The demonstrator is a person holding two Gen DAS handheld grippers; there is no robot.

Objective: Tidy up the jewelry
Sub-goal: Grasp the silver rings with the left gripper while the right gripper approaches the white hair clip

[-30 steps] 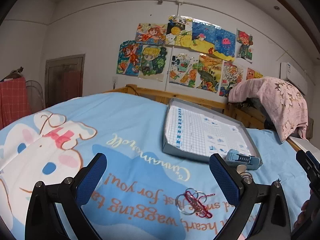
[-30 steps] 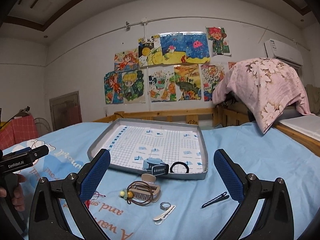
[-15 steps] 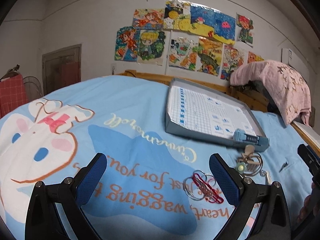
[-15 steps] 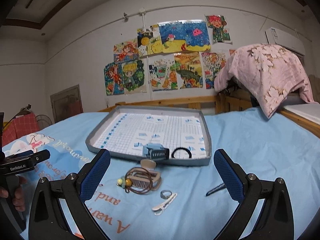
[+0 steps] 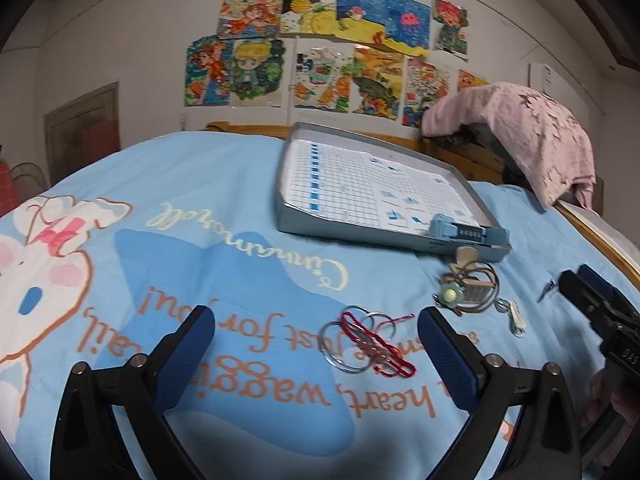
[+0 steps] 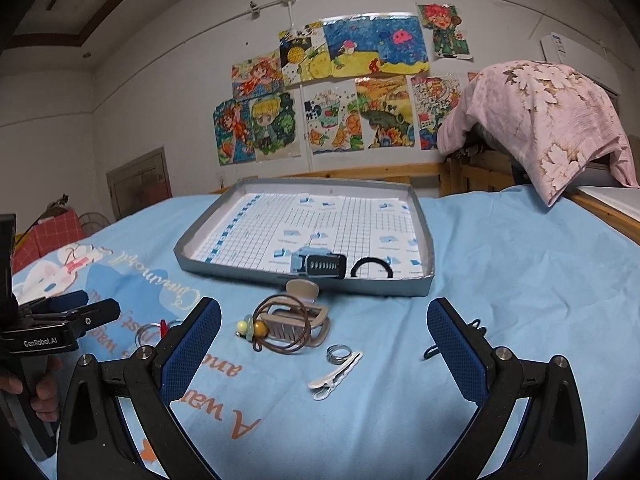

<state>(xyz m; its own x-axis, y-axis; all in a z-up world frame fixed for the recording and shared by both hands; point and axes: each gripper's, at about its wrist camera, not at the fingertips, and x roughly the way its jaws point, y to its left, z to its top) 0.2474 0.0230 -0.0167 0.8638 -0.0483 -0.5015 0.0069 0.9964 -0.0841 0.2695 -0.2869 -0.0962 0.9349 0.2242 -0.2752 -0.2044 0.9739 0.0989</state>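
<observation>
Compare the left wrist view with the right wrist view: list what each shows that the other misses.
Only the left wrist view shows the red string bracelet clearly, lying over the metal rings between the open left gripper.

Only the right wrist view shows the black hair tie inside the tray.

Both show the tray, the blue clip, the beige claw clip looped by a brown cord, the white hair clip and the blue bedsheet.
</observation>
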